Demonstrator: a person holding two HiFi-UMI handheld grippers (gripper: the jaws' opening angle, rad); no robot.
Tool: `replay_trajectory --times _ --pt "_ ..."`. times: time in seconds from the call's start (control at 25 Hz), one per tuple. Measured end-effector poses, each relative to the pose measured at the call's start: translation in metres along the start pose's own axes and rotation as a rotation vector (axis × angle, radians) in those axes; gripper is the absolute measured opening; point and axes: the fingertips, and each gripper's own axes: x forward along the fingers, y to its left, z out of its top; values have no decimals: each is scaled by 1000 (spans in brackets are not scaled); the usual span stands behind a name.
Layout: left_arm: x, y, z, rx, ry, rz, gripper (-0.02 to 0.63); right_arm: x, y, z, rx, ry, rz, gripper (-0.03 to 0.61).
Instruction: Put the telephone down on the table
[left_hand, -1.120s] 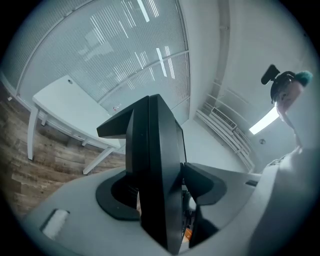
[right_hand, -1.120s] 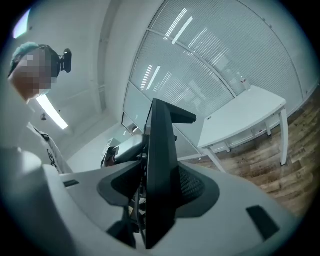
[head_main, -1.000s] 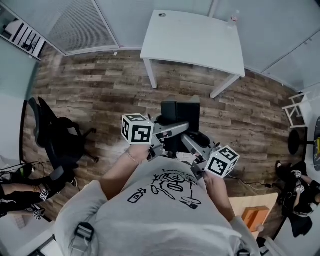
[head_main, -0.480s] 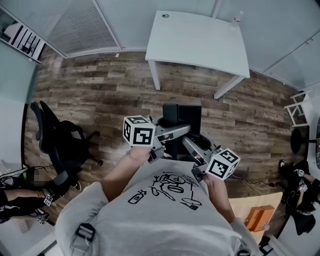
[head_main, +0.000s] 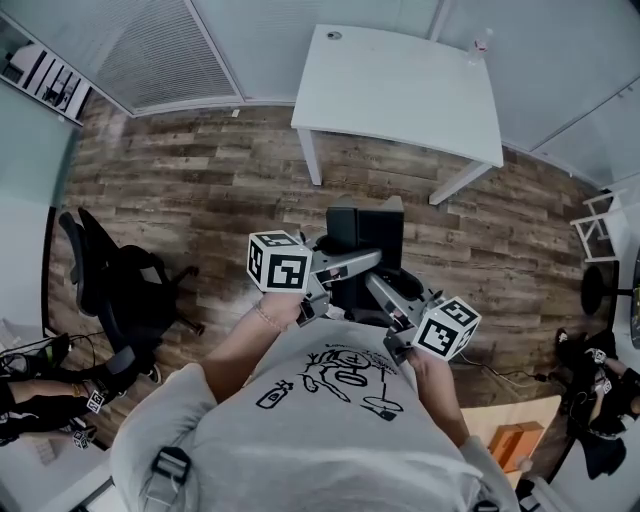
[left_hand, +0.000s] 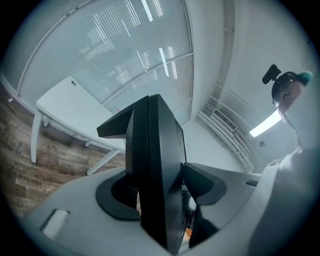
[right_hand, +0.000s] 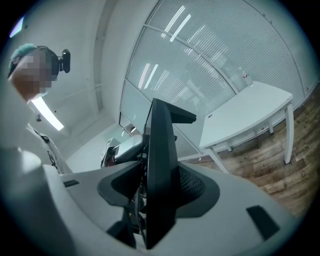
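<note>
- While hanging clear of the plank floor (head_main: 200, 180), well short of the white table (head_main: 400, 90) ahead: a black telephone (head_main: 364, 232), resting on nothing.
- On the table's far corner, a small bottle (head_main: 483, 42).
- Off to the left, a black office chair (head_main: 125, 285), well apart from the telephone; at the lower right, an orange box (head_main: 512, 437).
- Between telephone and table, floor planks alone in sight.
- Left tool (head_main: 372, 257) clenched on the telephone's left side, the slab edge-on between its jaws, pads against both faces.
- Right tool (head_main: 374, 280) clamped the same way on the right side.
- Both tools angled inward, tips close together under the telephone, just ahead of the grey shirt (head_main: 330, 420).
</note>
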Motion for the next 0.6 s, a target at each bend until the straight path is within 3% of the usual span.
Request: replay_trajectory --times 0.6 --pt "96 29 65 1 -4 10 273 -7 -83 87 -5 1 14 195"
